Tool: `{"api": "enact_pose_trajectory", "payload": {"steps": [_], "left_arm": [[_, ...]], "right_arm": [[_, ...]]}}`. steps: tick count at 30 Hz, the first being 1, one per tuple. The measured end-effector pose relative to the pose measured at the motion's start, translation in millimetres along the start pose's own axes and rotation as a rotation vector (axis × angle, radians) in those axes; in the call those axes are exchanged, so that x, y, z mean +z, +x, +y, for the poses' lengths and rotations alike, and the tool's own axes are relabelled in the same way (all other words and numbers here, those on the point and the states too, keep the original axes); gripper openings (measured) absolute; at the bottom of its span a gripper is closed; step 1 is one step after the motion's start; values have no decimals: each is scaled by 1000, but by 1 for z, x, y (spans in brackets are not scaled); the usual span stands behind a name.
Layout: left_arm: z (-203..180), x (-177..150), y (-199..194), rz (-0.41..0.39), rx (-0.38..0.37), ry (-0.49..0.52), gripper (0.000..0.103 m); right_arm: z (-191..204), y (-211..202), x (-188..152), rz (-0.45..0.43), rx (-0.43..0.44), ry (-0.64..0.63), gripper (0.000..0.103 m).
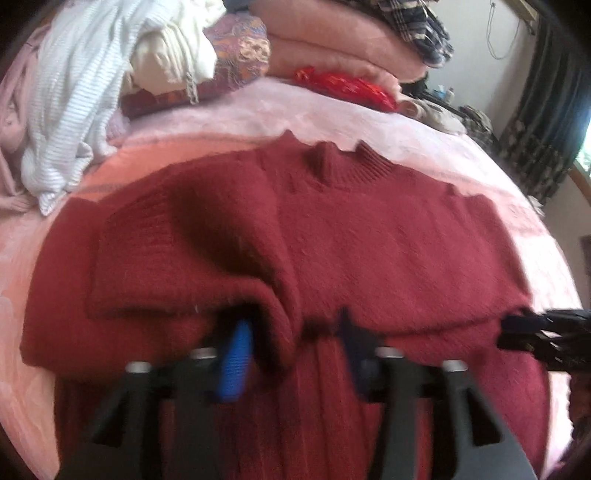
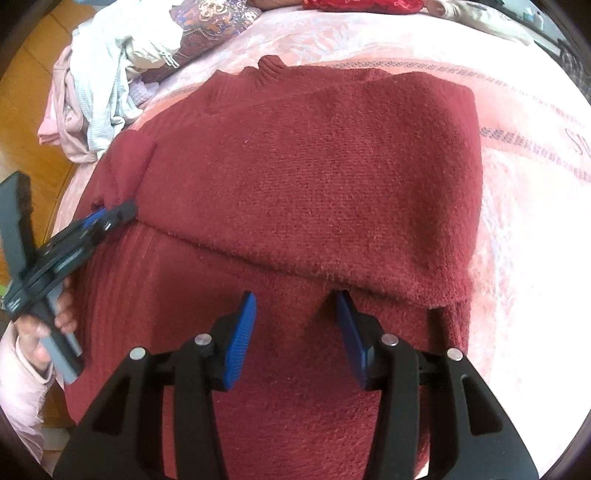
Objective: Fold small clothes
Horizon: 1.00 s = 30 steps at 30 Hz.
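Dark red knitted sweater (image 2: 314,177) spread on a pink bed cover (image 2: 524,192), collar (image 1: 343,166) at the far side, upper part lying doubled over the ribbed lower part along a fuzzy fold edge (image 2: 295,269).

Right tongs (image 2: 295,332) just short of that fold edge, blue pads (image 2: 240,343) wide apart, gripping nothing, only knit showing between them.

Left tongs (image 1: 291,350) at the left portion of the same fold; left blue pad (image 1: 236,362) tucked under a bunched roll of sweater, right finger dark and blurred against the fold edge. Fingers apart in the left wrist view, cloth between them; whether cloth is actually pinched cannot be told from this blurred view. From the right wrist view, left tongs (image 2: 110,218) with tips touching the sweater at the fold's left end, handle held in a hand (image 2: 48,332) with a pale pink sleeve.

Beyond the sweater, at the far left of the bed: heap of white striped and cream garments (image 1: 74,92) beside a patterned purple cushion (image 1: 240,48). Farther back: stacked pink blankets (image 1: 332,40), a bright red cloth (image 1: 347,86), a plaid item (image 1: 417,26). At the right: dark curtains (image 1: 546,110).
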State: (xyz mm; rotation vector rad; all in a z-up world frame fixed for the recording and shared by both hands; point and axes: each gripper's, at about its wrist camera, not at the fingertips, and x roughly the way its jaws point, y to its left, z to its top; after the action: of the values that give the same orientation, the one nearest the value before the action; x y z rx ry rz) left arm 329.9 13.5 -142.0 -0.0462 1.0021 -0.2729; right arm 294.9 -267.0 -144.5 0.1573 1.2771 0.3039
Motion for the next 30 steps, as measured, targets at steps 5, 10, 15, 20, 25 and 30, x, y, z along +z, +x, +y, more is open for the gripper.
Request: {"api": "enact_pose_trajectory", "payload": {"steps": [5,10,15,20,25,30], "left_arm": [[31,-6,-46,-24,98,35,78],[100,4,-67,-36,250,-64,76],[144,8,-45,75,310,-149,62],[169,10,-35,94,289,-228,62],[174,14,-31,98,296,-201,61],[185,13,-23,112,265,-238,61]], "right_arm": [[27,-1,11,14,-40,-25,50],[80,5,31,23,-41,-82,50],[152,20,53,58,-40,-178,50],[224,30,76,80,10,-280,49],[265,55,102,96,-17,-307,49],[278,86,121,142,-43,-294,54]]}}
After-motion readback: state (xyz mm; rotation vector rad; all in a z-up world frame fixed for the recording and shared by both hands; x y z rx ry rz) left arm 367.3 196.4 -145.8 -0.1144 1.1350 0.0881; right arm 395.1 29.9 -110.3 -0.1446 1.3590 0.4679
